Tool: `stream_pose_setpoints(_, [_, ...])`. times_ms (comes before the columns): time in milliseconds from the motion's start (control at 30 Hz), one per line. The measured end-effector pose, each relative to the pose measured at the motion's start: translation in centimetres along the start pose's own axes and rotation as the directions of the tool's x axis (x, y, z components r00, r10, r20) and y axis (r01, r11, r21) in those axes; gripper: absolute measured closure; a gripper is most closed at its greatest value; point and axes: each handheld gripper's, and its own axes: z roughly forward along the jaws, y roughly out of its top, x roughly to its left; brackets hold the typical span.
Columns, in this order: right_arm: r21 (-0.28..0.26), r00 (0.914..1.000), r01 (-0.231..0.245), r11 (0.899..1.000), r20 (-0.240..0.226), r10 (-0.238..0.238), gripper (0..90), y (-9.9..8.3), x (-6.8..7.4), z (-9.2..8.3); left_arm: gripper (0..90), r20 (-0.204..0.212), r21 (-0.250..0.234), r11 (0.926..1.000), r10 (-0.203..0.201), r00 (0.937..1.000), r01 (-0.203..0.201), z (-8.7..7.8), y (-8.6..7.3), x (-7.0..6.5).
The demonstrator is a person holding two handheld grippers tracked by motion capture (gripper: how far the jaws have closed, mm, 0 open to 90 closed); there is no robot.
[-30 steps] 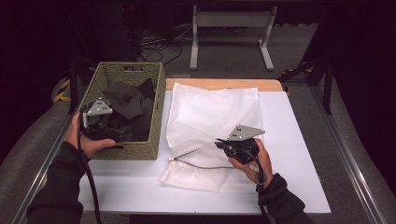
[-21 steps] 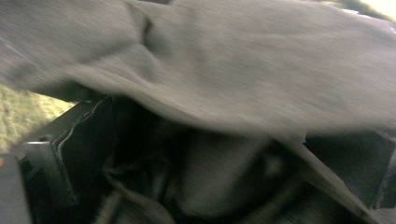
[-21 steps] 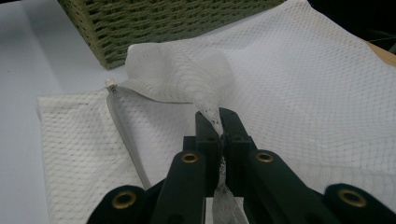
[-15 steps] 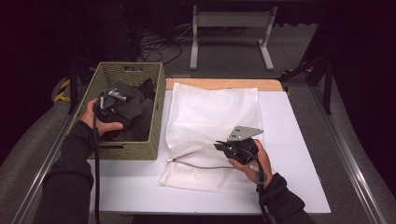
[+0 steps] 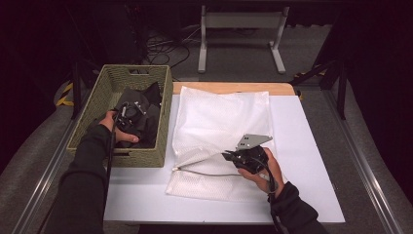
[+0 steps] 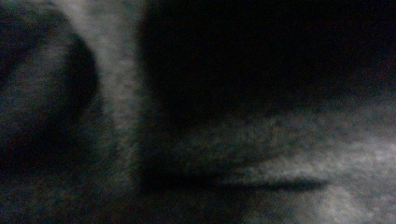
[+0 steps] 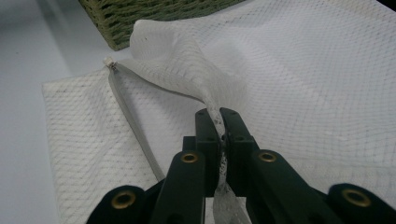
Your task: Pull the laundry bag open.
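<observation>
Reaching into the basket for dark clothing while the mesh bag's mouth is held open

Right gripper at near right; jaws pressed together on the upper layer of the white mesh laundry bag, lifting it beside the zip so the opening gapes toward the left; bag lies flat on the white table, just right of the green woven basket. Left gripper is down inside the basket at far left, among the black garments; jaws have just been closing slightly from wide; its own view is dark, blurred cloth, so whether fabric sits between the jaws I cannot tell. Judged step: picking a garment to load into the bag. Next move calls for closing on a fold, lifting clear of the basket wall, carrying right into the held-open mouth; right grip must not slacken.
</observation>
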Motion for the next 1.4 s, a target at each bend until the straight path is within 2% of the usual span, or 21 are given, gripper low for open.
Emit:
stream_pose_setpoints(33, [0.0, 1.0, 0.0, 1.0, 0.0, 0.0, 87.3, 0.0, 0.0, 0.0, 10.9, -0.004, -0.001, 1.0, 0.0, 1.0, 0.0, -0.1, -0.1, 0.1])
stream_pose_setpoints(233, [0.014, 1.0, -0.007, 1.0, 0.001, 0.007, 87.8, -0.4, -0.2, 0.3, 47.2, -0.038, -0.007, 0.9999, 0.013, 0.9992, -0.013, -0.7, -0.2, 0.1])
stream_pose_setpoints(300, [0.011, 0.9999, -0.012, 1.0, 0.003, 0.012, 88.1, -0.5, -0.2, 0.2, 52.2, -0.058, -0.021, 0.9995, 0.023, 0.998, -0.024, -0.9, -0.3, -0.1])
stream_pose_setpoints(367, [0.006, 0.9999, -0.012, 1.0, 0.007, 0.012, 88.1, -0.5, -0.3, 0.1, 55.0, -0.117, -0.053, 0.9979, 0.031, 0.9926, -0.037, -1.5, -0.4, -0.3])
stream_pose_setpoints(400, [0.006, 0.9999, -0.012, 1.0, 0.007, 0.012, 88.1, -0.5, -0.3, 0.1, 55.5, -0.117, -0.053, 0.9979, 0.031, 0.9926, -0.037, -1.5, -0.4, -0.3])
stream_pose_setpoints(467, [0.001, 0.9999, -0.012, 1.0, 0.009, 0.012, 88.1, -0.5, -0.2, 0.0, 56.0, -0.168, -0.106, 0.9939, 0.012, 0.9857, -0.03, -2.2, -0.7, -0.4])
stream_pose_setpoints(600, [-0.005, 0.9999, -0.007, 1.0, 0.013, 0.007, 88.1, -0.3, -0.1, -0.2, 56.5, -0.2, -0.225, 0.9742, -0.029, 0.9794, -0.017, -3.7, -1.2, -0.5])
stream_pose_setpoints(733, [-0.015, 0.9998, -0.006, 1.0, 0.016, 0.006, 88.5, -0.3, 0.0, -0.4, 56.5, -0.224, -0.32, 0.9475, -0.064, 0.9724, -0.011, -5.2, -1.8, -0.6])
stream_pose_setpoints(800, [-0.019, 0.9998, -0.007, 1.0, 0.019, 0.007, 88.8, -0.3, 0.0, -0.5, 56.5, -0.199, -0.347, 0.938, -0.073, 0.9772, -0.001, -5.8, -2.1, -0.7])
stream_pose_setpoints(833, [-0.021, 0.9998, -0.006, 1.0, 0.02, 0.007, 88.9, -0.2, 0.0, -0.6, 56.4, -0.199, -0.376, 0.9267, -0.083, 0.9764, 0.002, -6.2, -2.4, -0.9])
stream_pose_setpoints(933, [-0.028, 0.9997, -0.006, 1.0, 0.024, 0.007, 89.0, -0.2, 0.0, -0.7, 56.4, -0.194, -0.43, 0.903, -0.1, 0.9759, 0.007, -7.2, -3.0, -1.2])
stream_pose_setpoints(967, [-0.029, 0.9997, -0.006, 1.0, 0.023, 0.007, 89.1, -0.2, 0.0, -0.7, 56.5, -0.19, -0.464, 0.8857, -0.11, 0.9755, 0.009, -7.8, -3.4, -1.4])
stream_pose_setpoints(1000, [-0.031, 0.9997, -0.007, 1.0, 0.025, 0.008, 89.1, -0.2, 0.0, -0.7, 56.5, -0.183, -0.484, 0.8752, -0.111, 0.9769, 0.009, -8.3, -3.8, -1.6])
stream_pose_setpoints(1033, [-0.031, 0.9997, -0.007, 1.0, 0.025, 0.008, 89.1, -0.2, 0.0, -0.7, 56.5, -0.183, -0.484, 0.8752, -0.111, 0.9769, 0.009, -8.3, -3.8, -1.6])
stream_pose_setpoints(1067, [-0.033, 0.9996, -0.008, 0.999, 0.028, 0.009, 89.0, -0.2, -0.1, -0.8, 56.5, -0.186, -0.508, 0.8612, -0.12, 0.9752, 0.009, -8.7, -4.1, -1.8])
stream_pose_setpoints(1133, [-0.035, 0.9995, -0.007, 0.999, 0.03, 0.008, 89.0, -0.1, 0.0, -0.8, 56.5, -0.158, -0.553, 0.8331, -0.128, 0.9791, 0.02, -9.4, -4.6, -2.1])
stream_pose_setpoints(1167, [-0.037, 0.9995, -0.008, 0.999, 0.032, 0.009, 89.1, -0.1, -0.1, -0.8, 56.5, -0.139, -0.583, 0.8117, -0.133, 0.9813, 0.028, -9.7, -4.9, -2.2])
stream_pose_setpoints(1200, [-0.038, 0.9994, -0.007, 0.999, 0.033, 0.008, 89.0, -0.1, -0.1, -0.8, 56.4, -0.127, -0.603, 0.7973, -0.131, 0.9832, 0.028, -10.0, -5.2, -2.5])
stream_pose_setpoints(1233, [-0.038, 0.9994, -0.006, 0.999, 0.033, 0.008, 89.1, 0.0, 0.0, -0.8, 56.4, -0.128, -0.611, 0.791, -0.125, 0.9838, 0.021, -10.2, -5.3, -2.7])
stream_pose_setpoints(1267, [-0.039, 0.9994, -0.005, 0.999, 0.034, 0.006, 89.0, 0.0, 0.0, -0.8, 56.3, -0.129, -0.631, 0.7754, -0.123, 0.9839, 0.014, -10.5, -5.5, -3.2])
stream_pose_setpoints(1400, [-0.043, 0.9992, -0.007, 0.999, 0.04, 0.009, 89.1, 0.0, 0.0, -0.9, 56.3, -0.138, -0.668, 0.7436, -0.094, 0.9859, -0.022, -11.3, -6.0, -4.7])
